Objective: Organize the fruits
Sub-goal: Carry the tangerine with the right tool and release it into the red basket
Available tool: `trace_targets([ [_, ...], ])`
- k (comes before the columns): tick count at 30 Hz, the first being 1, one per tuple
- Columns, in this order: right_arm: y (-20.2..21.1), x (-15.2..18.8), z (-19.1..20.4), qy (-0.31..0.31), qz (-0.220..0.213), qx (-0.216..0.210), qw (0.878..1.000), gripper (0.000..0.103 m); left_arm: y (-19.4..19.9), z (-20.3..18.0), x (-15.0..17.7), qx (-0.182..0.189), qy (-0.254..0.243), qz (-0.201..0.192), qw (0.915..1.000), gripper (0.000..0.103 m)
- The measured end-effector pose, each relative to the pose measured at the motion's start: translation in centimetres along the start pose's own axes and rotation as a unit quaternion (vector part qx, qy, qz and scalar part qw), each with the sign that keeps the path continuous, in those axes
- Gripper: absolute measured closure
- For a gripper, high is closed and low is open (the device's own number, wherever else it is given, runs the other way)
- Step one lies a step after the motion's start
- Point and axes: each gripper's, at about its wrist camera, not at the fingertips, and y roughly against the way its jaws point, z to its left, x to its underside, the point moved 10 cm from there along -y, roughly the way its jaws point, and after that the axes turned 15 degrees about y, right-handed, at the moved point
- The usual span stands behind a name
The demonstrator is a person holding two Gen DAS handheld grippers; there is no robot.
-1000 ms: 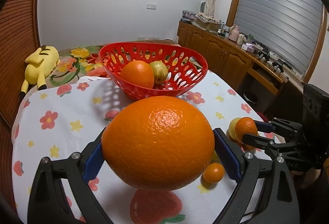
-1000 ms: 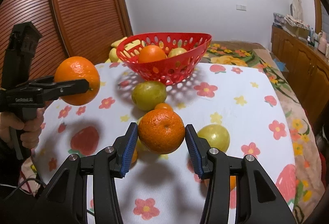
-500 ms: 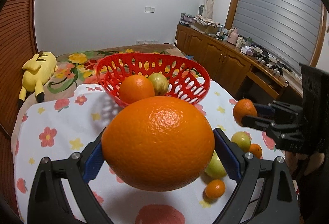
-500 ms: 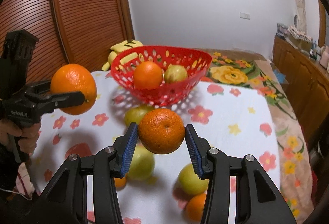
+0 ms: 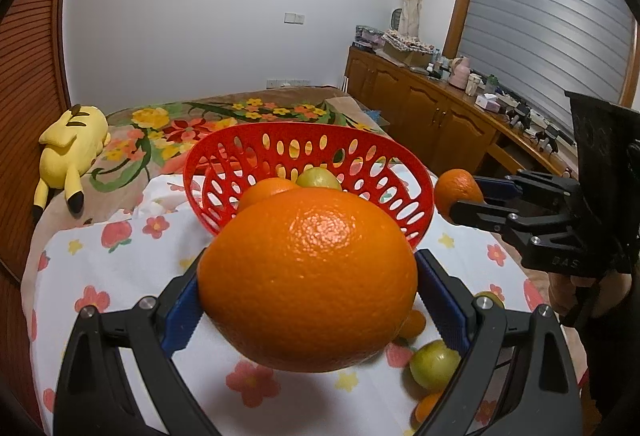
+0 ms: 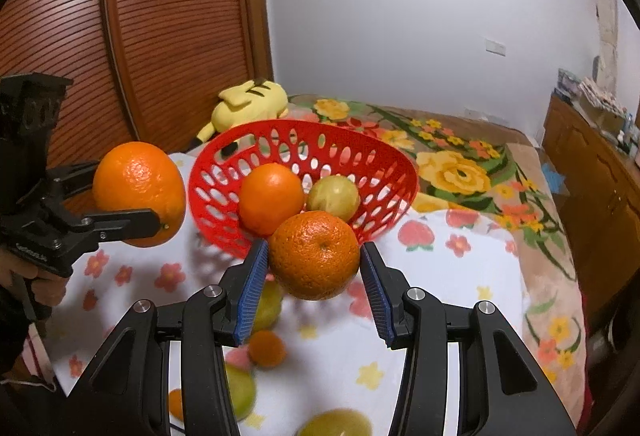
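Left gripper [image 5: 308,288] clamps large glossy orange [image 5: 308,276] wide across middle; right gripper [image 6: 314,276] pinches smaller dimpled orange [image 6: 314,254]. Both aloft just short of red perforated plastic basket [image 6: 224,160]. Fruit firm, round, likely roll-prone: grip at widest girth.

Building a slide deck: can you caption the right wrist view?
Right gripper holds an orange before the red basket; left gripper carries a bigger orange alongside.
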Motion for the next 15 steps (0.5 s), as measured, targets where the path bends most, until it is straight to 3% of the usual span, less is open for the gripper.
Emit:
trace_targets([
  [15,-3.4,-0.7,-0.5,0.012,0.015,-0.028,0.999,0.055,-1.8,0.2,-0.6,-0.010,-0.012,0.009,0.9998,0.008],
])
